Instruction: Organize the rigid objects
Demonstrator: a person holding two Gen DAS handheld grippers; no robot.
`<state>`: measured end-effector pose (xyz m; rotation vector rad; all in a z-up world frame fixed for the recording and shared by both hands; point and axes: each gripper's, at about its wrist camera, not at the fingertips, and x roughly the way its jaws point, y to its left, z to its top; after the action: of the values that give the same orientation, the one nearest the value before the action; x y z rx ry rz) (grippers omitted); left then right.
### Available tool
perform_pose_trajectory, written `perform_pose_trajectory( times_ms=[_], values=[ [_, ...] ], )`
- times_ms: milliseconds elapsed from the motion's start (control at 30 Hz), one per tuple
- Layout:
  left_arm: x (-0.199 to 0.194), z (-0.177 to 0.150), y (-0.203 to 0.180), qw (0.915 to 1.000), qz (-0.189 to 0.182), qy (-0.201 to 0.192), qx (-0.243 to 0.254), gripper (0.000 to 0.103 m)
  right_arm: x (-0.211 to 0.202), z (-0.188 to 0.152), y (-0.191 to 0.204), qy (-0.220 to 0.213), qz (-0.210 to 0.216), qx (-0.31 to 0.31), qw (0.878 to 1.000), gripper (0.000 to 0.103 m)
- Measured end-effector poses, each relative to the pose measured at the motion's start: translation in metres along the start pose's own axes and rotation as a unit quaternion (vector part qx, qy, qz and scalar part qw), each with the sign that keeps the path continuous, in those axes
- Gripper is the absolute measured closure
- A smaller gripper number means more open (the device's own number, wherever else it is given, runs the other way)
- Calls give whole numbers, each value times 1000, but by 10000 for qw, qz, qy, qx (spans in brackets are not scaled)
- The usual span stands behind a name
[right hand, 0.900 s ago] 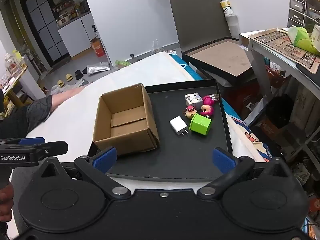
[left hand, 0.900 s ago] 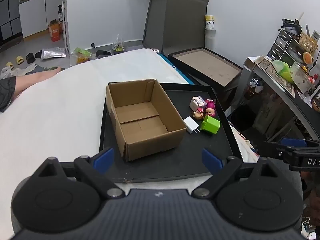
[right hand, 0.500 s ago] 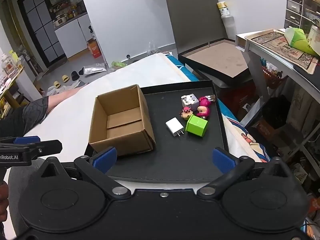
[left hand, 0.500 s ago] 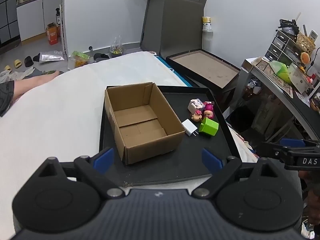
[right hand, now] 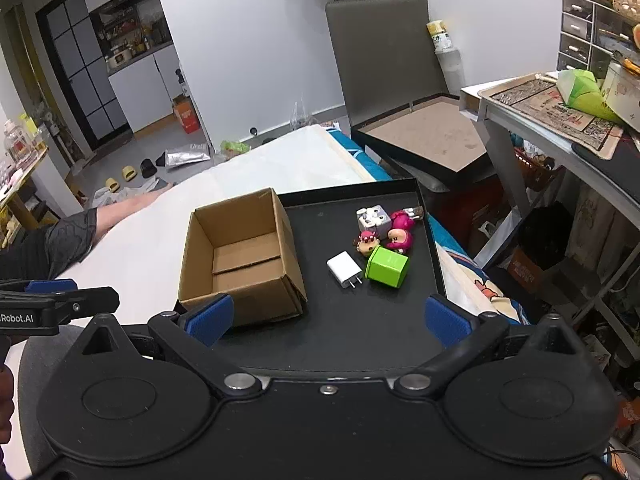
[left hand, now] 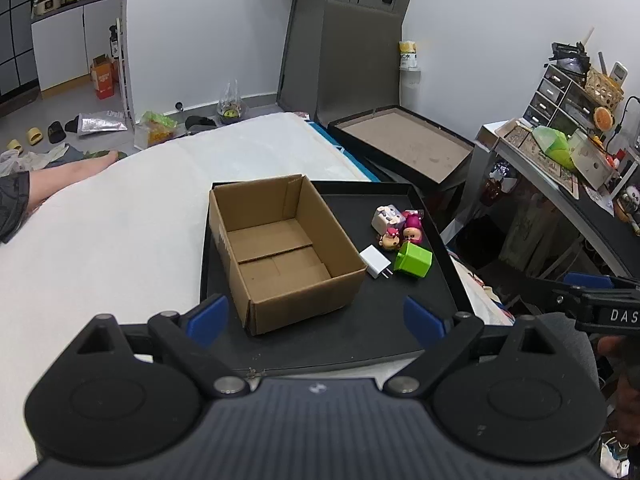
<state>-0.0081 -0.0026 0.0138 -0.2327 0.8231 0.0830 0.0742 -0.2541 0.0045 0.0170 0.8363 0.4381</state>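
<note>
An open, empty cardboard box [left hand: 280, 252] [right hand: 240, 256] stands on the left part of a black tray [left hand: 360, 332] [right hand: 360, 332]. To its right lie a white charger [left hand: 375, 262] [right hand: 344, 269], a green cube [left hand: 413, 261] [right hand: 387, 267], a grey cube [left hand: 386, 217] [right hand: 373, 218] and two small pink figures [left hand: 412, 232] [right hand: 398, 234]. My left gripper [left hand: 316, 316] is open and empty, in front of the tray's near edge. My right gripper [right hand: 326, 318] is open and empty, also at the near edge.
The tray rests on a white mattress [left hand: 120, 232]. A second black tray with a brown inside [left hand: 404, 148] leans behind. A cluttered desk [left hand: 560, 184] stands on the right. A person's arm [right hand: 72, 236] lies at the left.
Both grippers have pulled back and risen a little, so the tray and box look smaller and farther off. Nothing on the tray has moved.
</note>
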Motion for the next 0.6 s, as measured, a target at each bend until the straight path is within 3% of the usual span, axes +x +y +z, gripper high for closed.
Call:
perform_pose_trajectory(
  times_ms=[600],
  values=[
    [-22, -3, -8, 9995, -88, -283, 50, 9, -21, -5, -3, -287, -86, 49, 9995, 0]
  ],
)
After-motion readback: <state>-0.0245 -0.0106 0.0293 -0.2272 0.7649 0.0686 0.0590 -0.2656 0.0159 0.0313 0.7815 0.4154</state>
